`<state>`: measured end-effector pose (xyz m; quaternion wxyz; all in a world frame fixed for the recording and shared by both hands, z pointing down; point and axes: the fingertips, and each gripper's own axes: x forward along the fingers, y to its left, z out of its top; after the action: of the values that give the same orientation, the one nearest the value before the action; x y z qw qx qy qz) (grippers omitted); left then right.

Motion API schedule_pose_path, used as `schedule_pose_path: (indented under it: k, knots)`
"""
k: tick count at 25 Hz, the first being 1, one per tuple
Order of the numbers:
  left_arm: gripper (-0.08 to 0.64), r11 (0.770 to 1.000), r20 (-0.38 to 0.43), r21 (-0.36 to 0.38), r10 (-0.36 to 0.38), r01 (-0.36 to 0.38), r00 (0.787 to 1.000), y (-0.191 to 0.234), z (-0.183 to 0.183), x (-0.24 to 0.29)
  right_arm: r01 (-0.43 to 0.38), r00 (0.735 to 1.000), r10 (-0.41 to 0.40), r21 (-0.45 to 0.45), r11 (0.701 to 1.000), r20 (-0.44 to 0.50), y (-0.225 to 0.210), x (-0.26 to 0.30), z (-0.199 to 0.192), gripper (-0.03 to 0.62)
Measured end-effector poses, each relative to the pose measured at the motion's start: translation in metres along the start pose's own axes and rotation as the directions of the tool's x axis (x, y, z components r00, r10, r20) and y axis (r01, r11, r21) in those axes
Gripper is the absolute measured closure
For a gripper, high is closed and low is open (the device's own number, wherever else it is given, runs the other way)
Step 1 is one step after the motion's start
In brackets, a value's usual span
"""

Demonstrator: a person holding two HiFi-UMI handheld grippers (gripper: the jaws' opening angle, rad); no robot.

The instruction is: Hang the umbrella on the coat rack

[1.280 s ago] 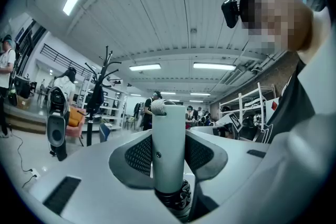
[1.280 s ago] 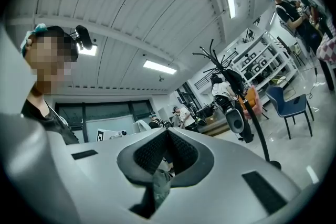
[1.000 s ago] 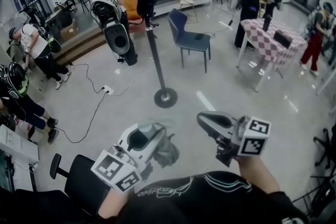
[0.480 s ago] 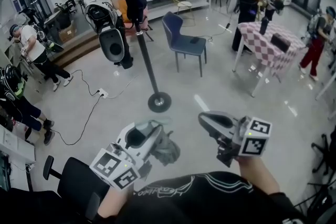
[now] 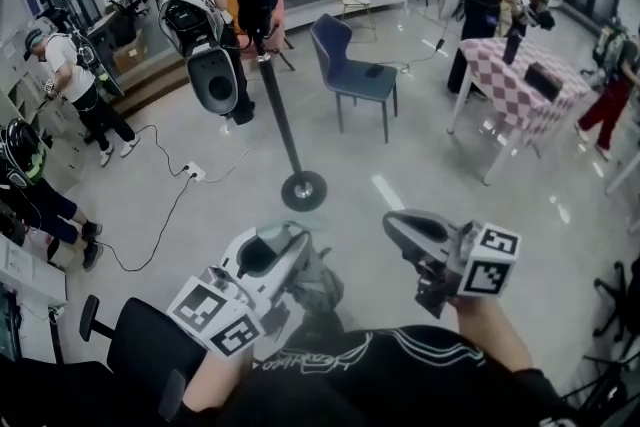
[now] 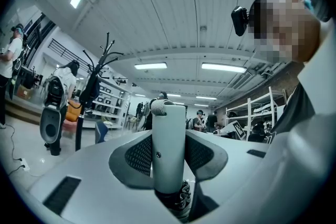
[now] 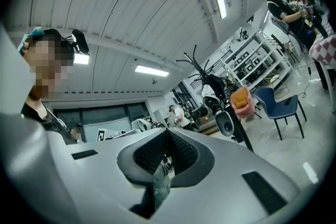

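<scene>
Umbrella (image 5: 314, 285) sits clamped in left gripper (image 5: 277, 245); right gripper (image 5: 400, 225) closed. Coat rack (image 5: 275, 105), eleven o'clock, looks loaded; umbrella could slip off.

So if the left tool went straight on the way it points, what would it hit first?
Probably nothing near. The left tool, shut on the umbrella handle, aims over open floor; the coat rack stands left of that line, so it would likely pass beside it, though depth is unclear.

The person is wearing a black top (image 5: 400, 380) printed with thin white lines. The left hand-held gripper (image 5: 292, 237) and right hand-held gripper (image 5: 393, 221) are showing pale grey shells, dark meshed pads (image 6: 137, 155) and black-and-white marker cubes (image 5: 215, 320).
</scene>
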<state>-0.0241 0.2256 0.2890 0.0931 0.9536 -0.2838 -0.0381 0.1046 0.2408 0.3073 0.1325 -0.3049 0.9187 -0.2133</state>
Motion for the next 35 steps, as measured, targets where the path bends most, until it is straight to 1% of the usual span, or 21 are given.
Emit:
schedule_pose_path:
  k: [4, 10, 15, 18, 23, 30, 32, 35]
  knots:
    - [0.416, 1.0, -0.012, -0.004, 0.009, -0.009, 1.0, 0.029, -0.006, 0.017, 0.01, 1.0, -0.009, 0.027, 1.0, -0.007, -0.032, 0.019, 0.0, 0.58]
    - [0.416, 1.0, -0.023, -0.026, 0.001, -0.002, 1.0, 0.087, -0.006, 0.051, 0.032, 0.999, -0.031, 0.039, 0.999, -0.019, -0.08, 0.061, 0.011, 0.58]
    - [0.416, 0.999, -0.04, -0.028, -0.019, 0.018, 0.999, 0.142, 0.004, 0.084, 0.05, 0.999, -0.049, 0.062, 0.997, -0.014, -0.128, 0.104, 0.029, 0.58]
    - [0.415, 0.999, -0.035, -0.034, -0.032, 0.031, 0.999, 0.177, 0.016, 0.101, 0.066, 0.998, -0.065, 0.061, 0.996, -0.015, -0.15, 0.133, 0.043, 0.58]
    - [0.414, 0.999, -0.023, -0.023, -0.042, 0.041, 0.999, 0.238, 0.034, 0.119, 0.073, 0.997, -0.072, 0.057, 0.996, -0.023, -0.181, 0.189, 0.057, 0.58]
    - [0.414, 0.999, -0.015, -0.024, -0.033, 0.033, 0.999, 0.311, 0.046, 0.137, 0.068, 0.997, -0.067, 0.035, 0.997, -0.029, -0.222, 0.251, 0.073, 0.58]
    - [0.414, 0.999, -0.015, -0.022, -0.03, 0.03, 0.999, 0.327, 0.048, 0.14, 0.059, 0.998, -0.059, 0.023, 0.998, -0.034, -0.23, 0.267, 0.074, 0.58]
    - [0.413, 1.0, -0.016, -0.018, -0.024, 0.024, 1.0, 0.345, 0.047, 0.148, 0.063, 0.997, -0.061, 0.048, 0.997, -0.035, -0.245, 0.279, 0.072, 0.58]
